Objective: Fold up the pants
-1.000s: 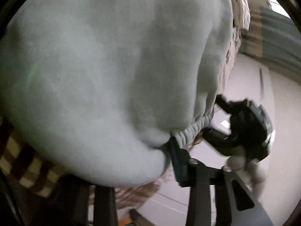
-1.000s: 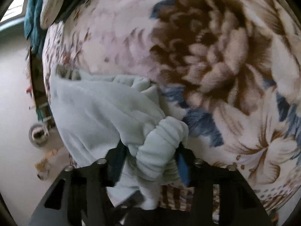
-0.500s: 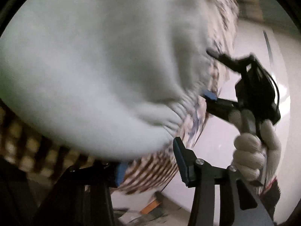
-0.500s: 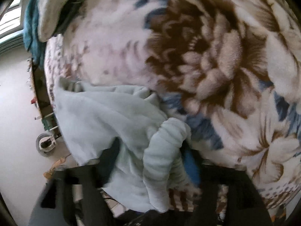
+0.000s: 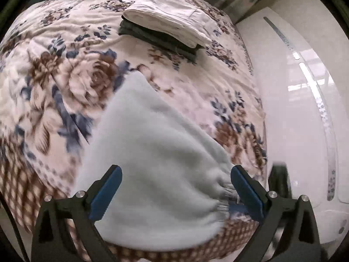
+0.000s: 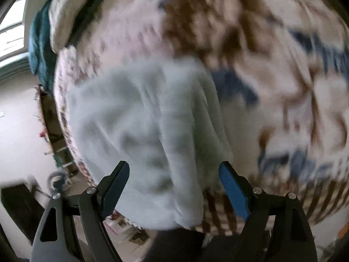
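The pale blue fleece pants [image 5: 157, 163] lie folded on the floral bedspread [image 5: 65, 83] at the bed's near edge, elastic waistband toward the floor side. The left gripper [image 5: 174, 187] has just been opening and stands wide above them, pads clear; the right gripper [image 6: 174, 183] likewise, released. Folded white and dark clothes [image 5: 165, 21] are stacked near the far edge.

Pale pants [image 5: 157, 152] (blurred, perhaps folded), floral bedspread [image 5: 72, 83]

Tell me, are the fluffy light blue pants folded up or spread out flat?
Folded. The pants lie as one compact bundle on the floral bedspread, elastic cuff at one edge, no separate legs showing.
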A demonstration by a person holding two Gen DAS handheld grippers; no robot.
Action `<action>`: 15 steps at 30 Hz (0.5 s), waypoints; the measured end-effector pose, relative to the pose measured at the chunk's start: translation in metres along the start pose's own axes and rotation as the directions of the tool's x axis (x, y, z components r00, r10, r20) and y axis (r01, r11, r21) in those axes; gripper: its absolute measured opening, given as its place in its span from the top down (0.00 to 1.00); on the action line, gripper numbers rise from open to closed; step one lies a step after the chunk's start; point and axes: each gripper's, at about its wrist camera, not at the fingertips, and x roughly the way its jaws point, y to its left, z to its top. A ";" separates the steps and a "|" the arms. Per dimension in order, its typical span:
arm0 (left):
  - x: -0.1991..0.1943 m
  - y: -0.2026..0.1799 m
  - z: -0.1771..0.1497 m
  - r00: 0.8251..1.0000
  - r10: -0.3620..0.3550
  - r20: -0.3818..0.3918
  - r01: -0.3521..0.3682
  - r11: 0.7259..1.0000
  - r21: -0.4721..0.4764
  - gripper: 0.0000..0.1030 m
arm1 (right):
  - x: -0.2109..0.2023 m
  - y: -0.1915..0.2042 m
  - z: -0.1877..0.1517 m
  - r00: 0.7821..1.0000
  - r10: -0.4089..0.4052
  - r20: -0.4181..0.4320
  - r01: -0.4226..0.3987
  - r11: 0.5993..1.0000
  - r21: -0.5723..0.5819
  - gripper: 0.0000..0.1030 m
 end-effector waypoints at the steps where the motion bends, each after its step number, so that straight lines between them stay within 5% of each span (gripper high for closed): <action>1: 0.006 0.011 0.009 1.000 0.028 -0.012 -0.028 0.999 0.025 0.01 | 0.008 -0.004 -0.009 0.998 -0.056 0.001 0.056 0.998 -0.007 0.16; 2: 0.017 0.012 0.013 0.999 0.047 -0.022 -0.046 0.998 0.041 0.01 | 0.018 -0.011 -0.021 0.986 -0.165 0.009 0.165 0.986 -0.004 0.16; 3: 0.021 0.023 0.019 0.998 0.056 -0.040 -0.054 0.997 0.059 0.01 | 0.023 -0.018 -0.027 0.982 -0.189 0.015 0.188 0.982 0.021 0.16; 7: 0.031 0.065 0.040 0.992 -0.038 -0.122 0.043 0.998 0.039 0.01 | 0.012 -0.029 -0.040 0.992 -0.018 0.124 -0.002 0.987 0.158 0.15; 9: 0.040 0.082 0.046 0.978 -0.127 -0.167 0.129 0.992 0.002 0.01 | -0.005 -0.022 -0.040 0.970 0.024 0.243 -0.053 0.992 0.113 0.11; 12: 0.064 0.096 0.046 0.958 -0.150 -0.245 0.158 0.987 0.011 0.01 | -0.009 -0.026 -0.033 0.929 0.115 0.353 -0.142 0.989 0.051 0.09; 15: 0.085 0.105 0.036 0.922 -0.233 -0.310 0.233 0.972 -0.040 0.01 | 0.017 -0.041 -0.011 0.923 0.219 0.316 -0.243 0.969 0.039 0.04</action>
